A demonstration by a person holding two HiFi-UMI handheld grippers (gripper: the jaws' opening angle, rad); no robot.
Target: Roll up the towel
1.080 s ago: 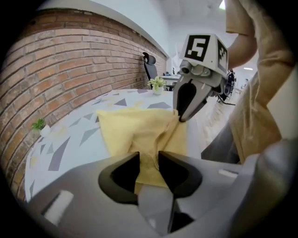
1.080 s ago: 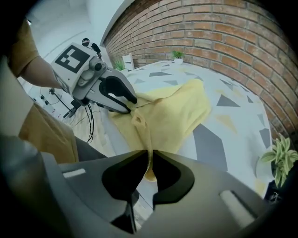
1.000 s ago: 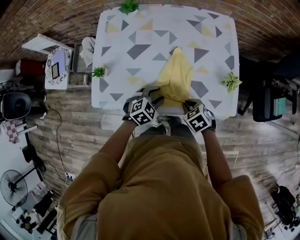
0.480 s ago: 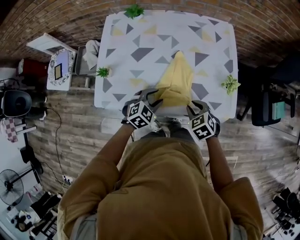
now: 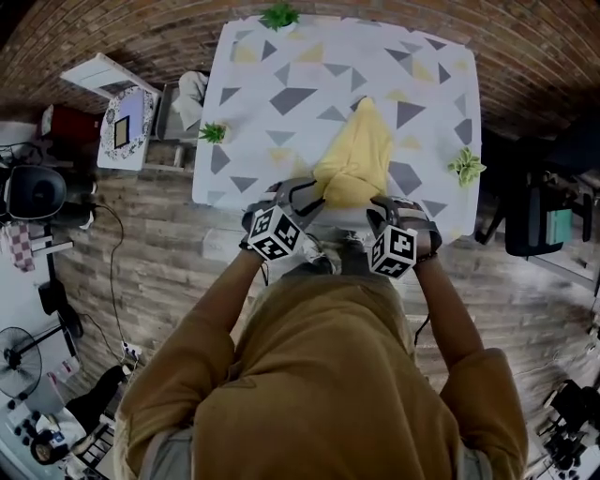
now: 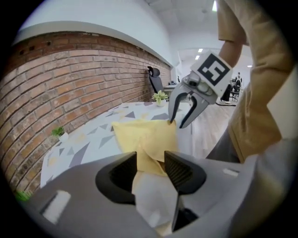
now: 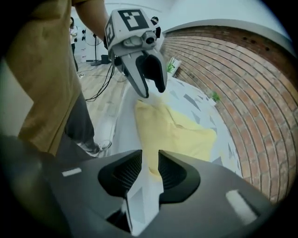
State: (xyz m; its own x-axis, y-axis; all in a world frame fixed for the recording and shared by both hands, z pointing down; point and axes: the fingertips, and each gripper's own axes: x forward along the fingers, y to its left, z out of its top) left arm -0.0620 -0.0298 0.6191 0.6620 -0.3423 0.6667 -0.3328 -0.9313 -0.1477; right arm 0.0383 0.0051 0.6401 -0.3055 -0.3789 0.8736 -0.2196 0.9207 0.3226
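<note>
The yellow towel [image 5: 356,164] lies bunched lengthwise on the patterned table [image 5: 281,75], its near end at the front edge. My left gripper [image 5: 302,194] is at the towel's near left corner. In the left gripper view a thick yellow fold [image 6: 144,135] runs up between the jaws of that gripper [image 6: 150,168], which is shut on it. My right gripper [image 5: 392,208] is at the near right corner. In the right gripper view the towel's edge [image 7: 177,130] reaches into the narrow gap of that gripper [image 7: 150,169], and table shows through the gap.
Small potted plants stand at the table's far edge [image 5: 278,14], left edge [image 5: 213,132] and right edge [image 5: 465,166]. A low stand with a framed board [image 5: 127,127] sits left of the table. A dark chair [image 5: 534,202] is at the right, over wooden floor.
The right gripper has rolled about its own axis and its marker cube now faces differently. The left gripper has lifted a little with the towel's corner. The towel's near end is more bunched.
</note>
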